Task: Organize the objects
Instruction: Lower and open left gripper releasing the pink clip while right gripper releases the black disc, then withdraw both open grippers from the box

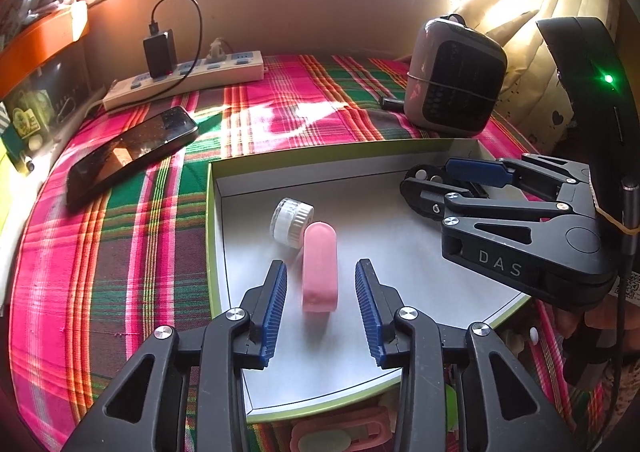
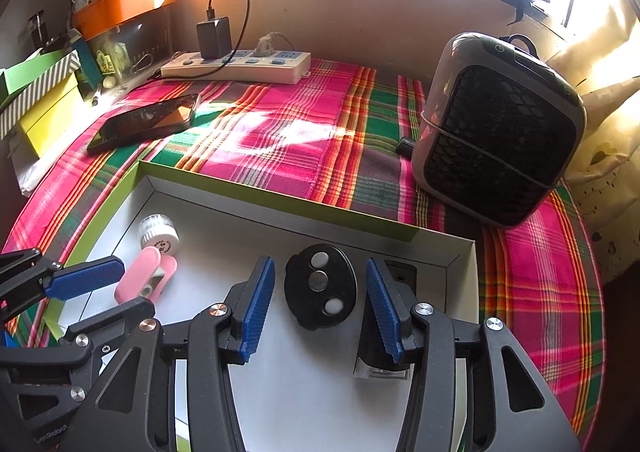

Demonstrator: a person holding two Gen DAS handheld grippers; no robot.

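Note:
A shallow white box with a green rim point(image 1: 216, 187) point(image 2: 280, 187) lies on the plaid cloth. In it lie a pink clip-like device point(image 1: 319, 266) point(image 2: 140, 280), a small white jar point(image 1: 291, 223) point(image 2: 159, 238), a black oval disc with three round studs point(image 2: 320, 286) and a dark rectangular item point(image 2: 380, 348). My left gripper point(image 1: 321, 306) is open, its fingers either side of the pink device, apart from it. My right gripper point(image 2: 320, 308) point(image 1: 452, 179) is open, its fingers either side of the black disc.
A black phone point(image 1: 128, 155) point(image 2: 148, 121) lies on the cloth at the left. A white power strip with a charger point(image 1: 180, 77) point(image 2: 240, 63) sits by the back wall. A grey fan heater point(image 1: 452, 75) point(image 2: 500, 127) stands at the right. Boxes point(image 2: 44, 99) are stacked at the far left.

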